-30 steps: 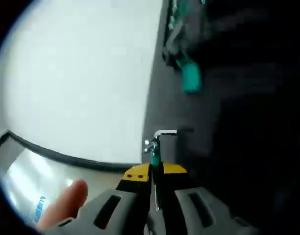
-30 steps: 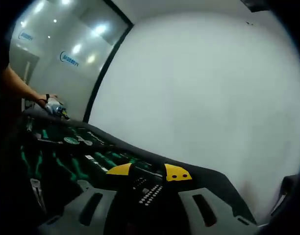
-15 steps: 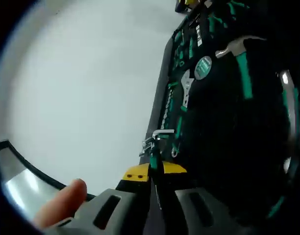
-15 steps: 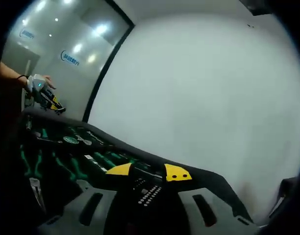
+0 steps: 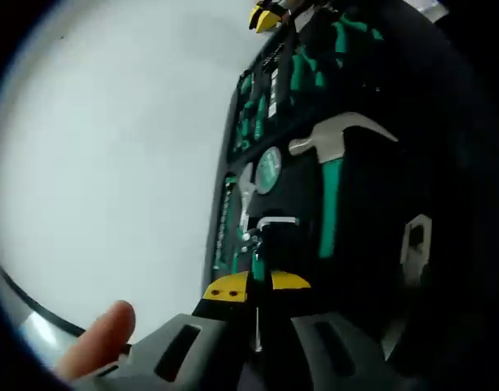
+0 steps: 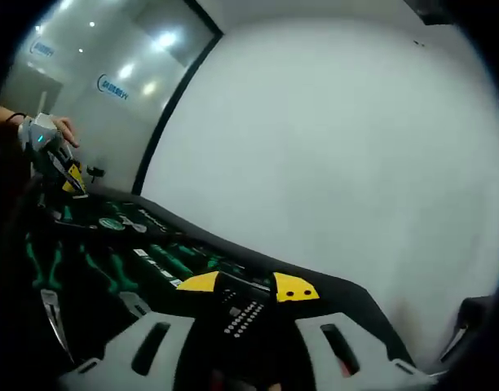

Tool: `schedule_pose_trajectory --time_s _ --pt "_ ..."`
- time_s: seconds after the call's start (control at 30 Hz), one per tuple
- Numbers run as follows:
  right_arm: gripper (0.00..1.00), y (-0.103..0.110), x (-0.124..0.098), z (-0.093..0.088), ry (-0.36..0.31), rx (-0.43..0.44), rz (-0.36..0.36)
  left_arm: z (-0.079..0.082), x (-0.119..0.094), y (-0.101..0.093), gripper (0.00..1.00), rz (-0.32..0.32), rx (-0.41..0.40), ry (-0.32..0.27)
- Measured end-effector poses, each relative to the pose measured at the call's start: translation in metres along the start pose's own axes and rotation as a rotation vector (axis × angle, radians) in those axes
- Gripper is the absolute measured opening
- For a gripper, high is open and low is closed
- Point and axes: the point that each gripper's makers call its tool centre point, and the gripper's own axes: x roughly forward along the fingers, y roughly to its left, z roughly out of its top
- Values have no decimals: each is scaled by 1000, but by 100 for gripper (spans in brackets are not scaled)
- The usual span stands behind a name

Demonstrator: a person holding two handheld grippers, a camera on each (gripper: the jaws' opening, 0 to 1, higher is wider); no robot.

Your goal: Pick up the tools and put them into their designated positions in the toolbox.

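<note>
Over the toolbox [image 5: 372, 212], near its edge beside the white wall, the left gripper [image 5: 258, 285] has come down clenched on a hex key [image 5: 262, 236], close to its slot I judge, while the right gripper [image 6: 245, 287] hangs released.

Toolbox [image 6: 111, 261]: open, black — green-handled tools seated in slots.
Right gripper [image 6: 248, 287]: low over toolbox near edge, jaws parted.
Left gripper [image 6: 55, 159]: above toolbox far end — hand-held.
</note>
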Motion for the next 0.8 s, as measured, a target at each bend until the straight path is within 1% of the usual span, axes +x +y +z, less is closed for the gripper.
schedule_pose_trajectory --time_s 0.07,0.13,0.17,0.2,0.23,0.27,0.3,0.33,0.37,0.47,0.5,0.53,0.6,0.63,0.73,0.8 --pt "21 0 -1 0 1 -4 -1 3 0 1 5 11 -31 -18" --pt "21 -1 0 0 2 -4 -2 4 -1 1 6 -12 -95 -37" --pt "21 -2 0 0 2 -2 -3 7 -4 -1 7 -33 -182 -65" --pt "21 -2 0 0 3 -1 -3 8 -7 -3 8 -48 -249 -83" --pt "21 -2 0 0 2 0 -3 10 -10 -3 9 -73 -296 -113" --pt "21 -2 0 0 1 0 -4 10 -12 -4 16 -93 -304 -125" --pt "21 -2 0 1 0 0 -4 5 -14 1 19 -63 -329 -120" --pt "21 -3 0 1 -1 0 -5 5 -16 -1 21 -85 -339 -131" --pt "21 -3 -1 1 -1 1 -6 3 -19 0 23 -80 -382 -142" --pt "21 -5 -1 2 -3 1 -13 2 -27 -3 25 -105 -458 -185" --pt "21 -5 0 2 -1 2 -14 3 -30 -1 25 -94 -483 -214" --pt "21 -5 0 1 1 2 -15 3 -32 2 25 -84 -493 -229" --pt "21 -4 0 1 1 0 -13 3 -38 7 25 -81 -561 -262" --pt "21 -4 0 1 2 -2 -12 0 -40 12 25 -69 -606 -272" --pt "21 -2 -3 1 6 -12 -9 -8 -42 15 24 -55 -636 -266" --pt "21 -1 -5 3 -4 -19 -6 -13 -42 14 24 -48 -654 -259"
